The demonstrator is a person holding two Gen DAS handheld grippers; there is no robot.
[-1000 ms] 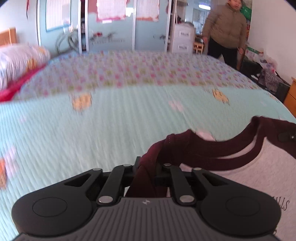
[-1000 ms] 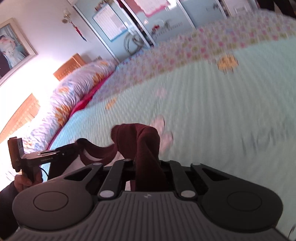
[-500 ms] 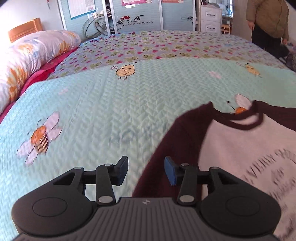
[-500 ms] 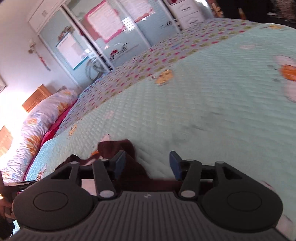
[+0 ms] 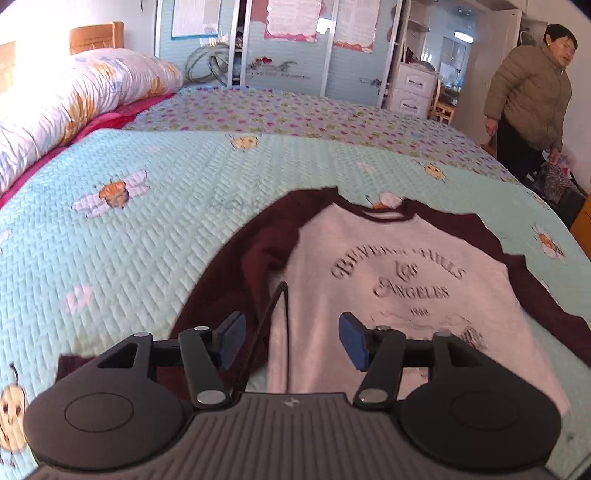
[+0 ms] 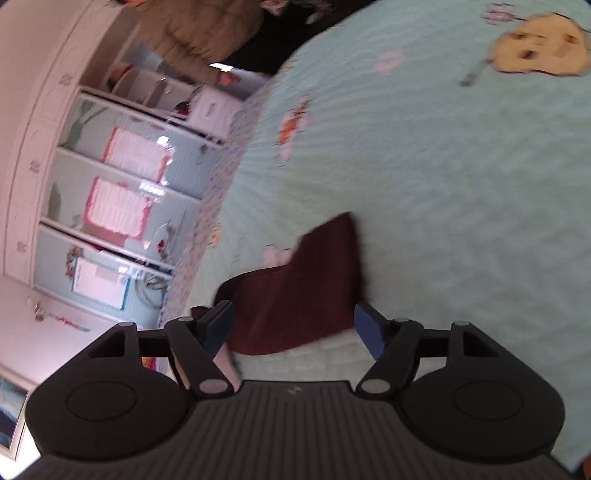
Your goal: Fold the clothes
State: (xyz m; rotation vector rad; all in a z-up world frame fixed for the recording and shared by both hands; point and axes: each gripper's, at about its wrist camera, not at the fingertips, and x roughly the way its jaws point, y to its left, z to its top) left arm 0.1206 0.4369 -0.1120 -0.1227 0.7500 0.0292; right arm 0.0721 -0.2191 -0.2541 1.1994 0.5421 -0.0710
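Shirt (image 5: 388, 280) spread flat, print up, on the bed (image 5: 155, 236). Left gripper (image 5: 291, 341) spread wide above its lower part, holding nothing. Right gripper (image 6: 291, 326) likewise spread, empty, over a maroon sleeve (image 6: 306, 288).

A bed (image 5: 155, 236) fills most of both views, covered by a pale green quilted spread printed with bees and small cartoon faces; its far strip (image 5: 295, 118) carries a small flower pattern. A rolled floral duvet (image 5: 74, 96) lies along the left side over a red sheet (image 5: 107, 120). Behind stand wardrobe doors (image 5: 295, 44) with pink-edged posters (image 5: 291, 18) and a white drawer unit (image 5: 410, 88). A person in an olive padded jacket (image 5: 528, 96) stands at the right by the bed's far corner.
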